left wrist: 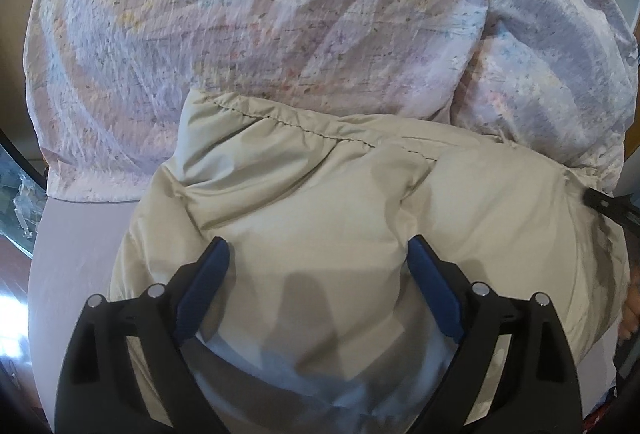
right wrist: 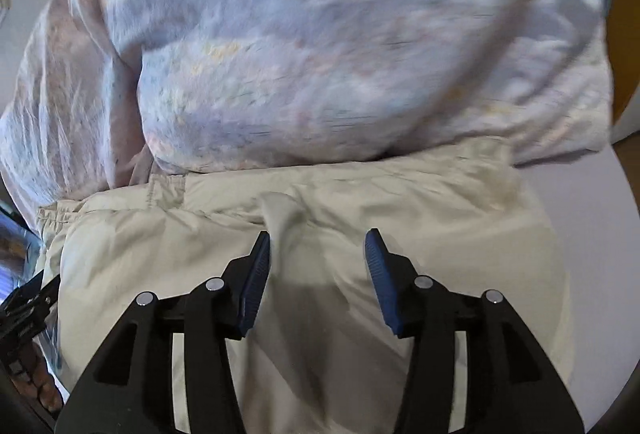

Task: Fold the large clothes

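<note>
A beige puffy jacket [left wrist: 340, 202] lies on the lilac bed sheet [left wrist: 80, 254], its stitched hem toward the duvet. My left gripper [left wrist: 318, 254] is open, its blue pads spread wide just above the jacket's middle. In the right wrist view the jacket [right wrist: 420, 194] lies flat in front. My right gripper [right wrist: 318, 246] is open above it. A raised fold of beige fabric [right wrist: 280, 218] stands against the left pad [right wrist: 256, 274]. The right pad is clear of cloth. The other gripper's black tip [left wrist: 604, 204] shows at the jacket's right edge.
A crumpled pastel floral duvet [left wrist: 260, 14] fills the far side of the bed and overlaps the jacket's far edge; it also shows in the right wrist view [right wrist: 340, 34]. Bare lilac sheet [right wrist: 580, 234] lies right of the jacket. Wooden floor [left wrist: 12, 274] shows at the left.
</note>
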`<move>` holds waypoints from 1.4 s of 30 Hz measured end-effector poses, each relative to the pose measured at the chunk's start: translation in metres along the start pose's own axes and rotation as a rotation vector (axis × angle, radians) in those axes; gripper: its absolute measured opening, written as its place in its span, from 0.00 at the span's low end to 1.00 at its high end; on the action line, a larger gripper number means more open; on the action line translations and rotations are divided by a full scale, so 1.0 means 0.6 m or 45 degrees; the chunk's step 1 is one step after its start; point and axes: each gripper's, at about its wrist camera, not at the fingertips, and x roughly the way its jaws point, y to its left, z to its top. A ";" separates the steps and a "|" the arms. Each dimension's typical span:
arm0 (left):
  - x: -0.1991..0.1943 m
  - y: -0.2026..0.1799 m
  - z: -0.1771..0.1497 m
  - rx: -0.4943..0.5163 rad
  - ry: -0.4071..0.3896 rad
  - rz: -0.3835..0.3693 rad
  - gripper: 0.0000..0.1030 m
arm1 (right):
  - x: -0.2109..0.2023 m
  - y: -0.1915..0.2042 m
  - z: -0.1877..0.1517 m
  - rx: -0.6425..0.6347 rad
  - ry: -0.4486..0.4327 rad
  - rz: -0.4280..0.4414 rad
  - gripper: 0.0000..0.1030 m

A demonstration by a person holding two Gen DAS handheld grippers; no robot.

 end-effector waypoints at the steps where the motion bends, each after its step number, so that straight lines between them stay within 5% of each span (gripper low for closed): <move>1: 0.005 -0.001 0.000 0.002 -0.002 0.011 0.88 | -0.007 -0.012 -0.007 0.010 -0.014 -0.014 0.49; 8: 0.041 0.006 -0.007 -0.010 0.008 0.067 0.93 | -0.030 -0.093 -0.047 0.157 -0.067 -0.146 0.49; 17: 0.100 0.018 -0.008 -0.035 0.014 0.111 0.98 | 0.038 -0.077 -0.045 0.009 -0.026 -0.310 0.49; 42: 0.226 0.050 -0.045 -0.083 -0.079 0.068 0.98 | 0.077 -0.063 -0.060 -0.116 -0.218 -0.441 0.52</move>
